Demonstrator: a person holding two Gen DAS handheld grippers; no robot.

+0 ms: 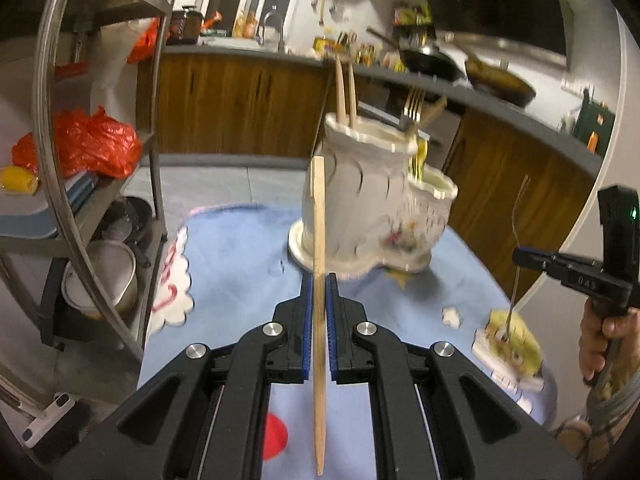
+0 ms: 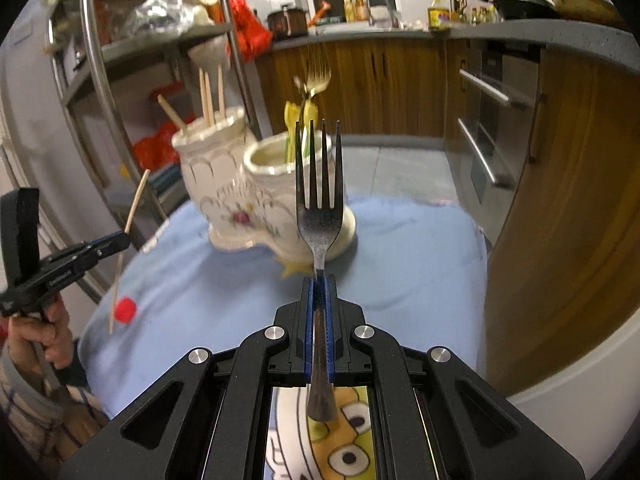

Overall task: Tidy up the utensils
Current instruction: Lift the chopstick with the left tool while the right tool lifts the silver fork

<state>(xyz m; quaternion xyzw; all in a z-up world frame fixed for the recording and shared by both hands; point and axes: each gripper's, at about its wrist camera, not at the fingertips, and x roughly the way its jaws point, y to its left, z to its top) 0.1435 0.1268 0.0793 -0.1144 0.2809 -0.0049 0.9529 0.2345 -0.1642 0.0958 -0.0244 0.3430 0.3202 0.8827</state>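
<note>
My left gripper (image 1: 319,280) is shut on a wooden chopstick (image 1: 319,240) that stands upright between the blue pads. My right gripper (image 2: 320,280) is shut on a steel fork (image 2: 319,200), tines up. Ahead on the blue cloth stands a white ceramic utensil holder (image 1: 360,200) with two cups. Its taller cup holds several chopsticks (image 2: 208,96); its lower cup (image 2: 280,168) holds forks and yellow utensils. Each wrist view also catches the other hand: the right gripper (image 1: 520,258) with its fork at the right edge, the left gripper (image 2: 122,240) with its chopstick at the left edge.
A blue cartoon-print cloth (image 1: 240,248) covers the round table. A metal shelf rack (image 1: 100,200) with pots and red bags stands to the left. Wooden kitchen cabinets (image 2: 380,88), a counter with pans and an oven (image 2: 488,120) lie behind.
</note>
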